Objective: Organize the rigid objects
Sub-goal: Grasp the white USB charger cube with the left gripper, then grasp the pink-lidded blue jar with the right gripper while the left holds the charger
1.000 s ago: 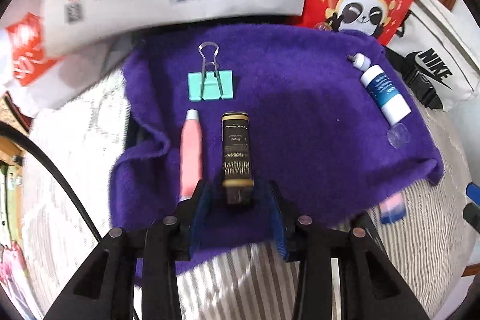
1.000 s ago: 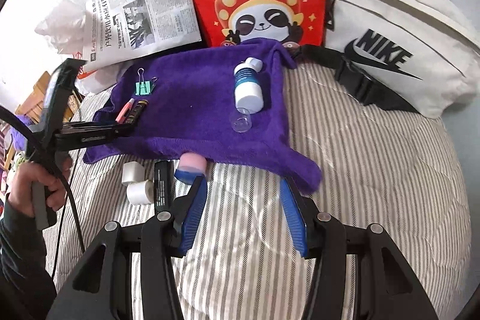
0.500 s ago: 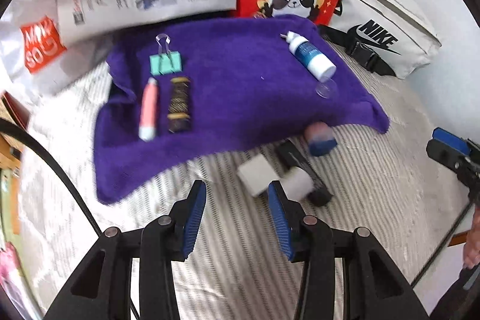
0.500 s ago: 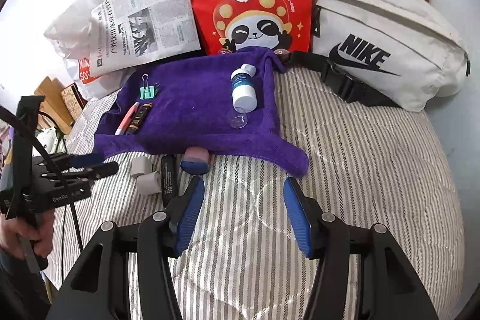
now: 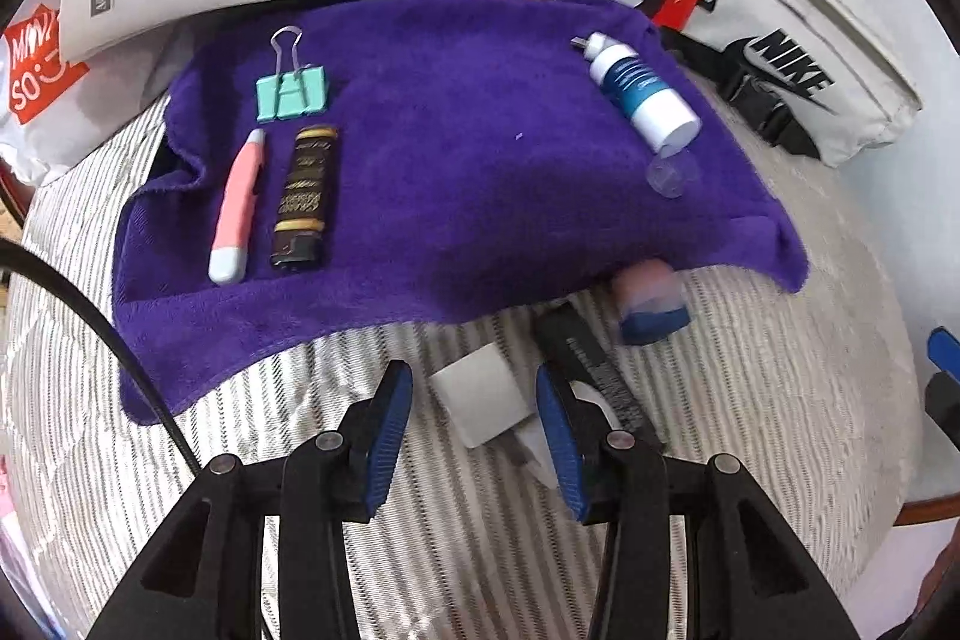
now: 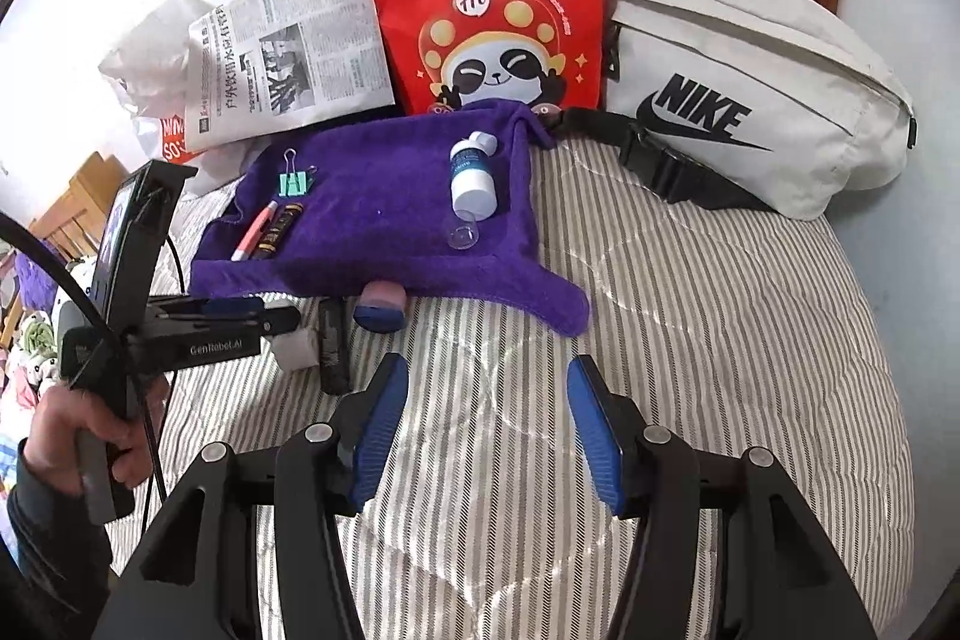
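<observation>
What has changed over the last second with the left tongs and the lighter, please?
The left tongs let go of the lighter, which now lies on the purple towel beside the pink pen, and drew back to the striped bedding; they now straddle a white block, not yet gripping it. The right tongs are empty as before. The clip and bottle stayed put.
</observation>
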`<state>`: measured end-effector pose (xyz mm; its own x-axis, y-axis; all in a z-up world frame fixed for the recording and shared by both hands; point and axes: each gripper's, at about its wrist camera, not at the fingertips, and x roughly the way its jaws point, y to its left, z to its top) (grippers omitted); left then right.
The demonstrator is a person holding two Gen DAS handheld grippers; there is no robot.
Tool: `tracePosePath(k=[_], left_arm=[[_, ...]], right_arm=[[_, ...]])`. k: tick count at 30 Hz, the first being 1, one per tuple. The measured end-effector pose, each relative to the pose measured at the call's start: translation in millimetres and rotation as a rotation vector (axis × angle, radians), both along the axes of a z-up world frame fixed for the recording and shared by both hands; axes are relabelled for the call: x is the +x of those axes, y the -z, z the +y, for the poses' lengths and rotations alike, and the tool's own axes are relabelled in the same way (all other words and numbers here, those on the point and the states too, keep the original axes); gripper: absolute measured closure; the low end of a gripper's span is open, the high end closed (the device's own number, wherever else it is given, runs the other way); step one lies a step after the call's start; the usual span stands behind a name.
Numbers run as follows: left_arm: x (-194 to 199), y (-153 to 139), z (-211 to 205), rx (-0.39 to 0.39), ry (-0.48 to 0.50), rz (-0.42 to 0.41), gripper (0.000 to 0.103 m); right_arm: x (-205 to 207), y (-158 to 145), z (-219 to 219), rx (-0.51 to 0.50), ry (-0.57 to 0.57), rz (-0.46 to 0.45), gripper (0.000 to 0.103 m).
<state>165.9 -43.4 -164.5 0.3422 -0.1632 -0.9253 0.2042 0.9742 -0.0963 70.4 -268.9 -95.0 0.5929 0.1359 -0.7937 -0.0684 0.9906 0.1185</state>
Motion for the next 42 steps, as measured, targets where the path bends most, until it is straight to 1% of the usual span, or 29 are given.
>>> tracePosePath(k=[3,6,8,10,12,13,16,18,20,28,31,33,34,38,42], left_arm=[[-3.1,3.9,8.0,0.020,-0.001,0.015,0.059],[-7.0,6.3,13.1,0.032,-0.005,0.015,0.059],[-7.0,8.0,12.7,0.032,-0.002,0.013,0.060],[-6.0,10.0,8.8,0.049,0.011,0.009,0.060],[-5.5,11.2,2.2,0.067,0.042,-0.005,0.064],[-6.2,11.3,-1.4,0.075,0.073,-0.021,0.077],[-9.2,11.7,-8.6,0.107,0.115,-0.056,0.078],[-11.3,11.1,-6.4,0.101,0.126,-0.068,0.078],[-14.0,9.8,4.4,0.087,0.111,-0.072,0.078],[-29.6,9.7,73.4,0.079,-0.021,-0.070,0.078],[-36.9,8.4,91.3,0.083,-0.041,-0.073,0.078],[-40.7,9.7,98.3,0.069,-0.046,-0.074,0.078],[-42.9,10.1,99.5,0.065,-0.044,-0.088,0.078],[-47.0,13.2,97.1,0.074,-0.059,-0.127,0.078],[-51.6,14.1,98.3,0.063,-0.067,-0.154,0.078]], right_arm=[[1.2,3.2,-0.2,-0.012,0.000,0.005,0.048],[4.3,6.5,-0.7,0.003,-0.009,0.010,0.048],[6.6,10.1,1.8,0.011,-0.023,0.016,0.048],[8.4,13.7,5.2,0.008,-0.037,0.024,0.048],[9.4,17.7,8.6,0.005,-0.049,0.032,0.048],[9.8,19.6,9.8,0.004,-0.054,0.037,0.048],[10.6,25.7,11.2,-0.005,-0.060,0.049,0.048],[11.6,30.2,11.2,-0.010,-0.061,0.061,0.048],[12.8,35.0,12.5,-0.014,-0.063,0.070,0.048],[19.6,51.8,29.6,-0.036,-0.102,0.086,0.048],[22.9,57.9,38.2,-0.043,-0.118,0.092,0.048],[25.0,61.2,42.7,-0.048,-0.116,0.092,0.048],[26.5,62.6,44.6,-0.044,-0.114,0.092,0.048],[29.8,67.4,51.3,0.001,-0.125,0.080,0.048],[32.5,71.1,59.9,-0.019,-0.126,0.077,0.048]])
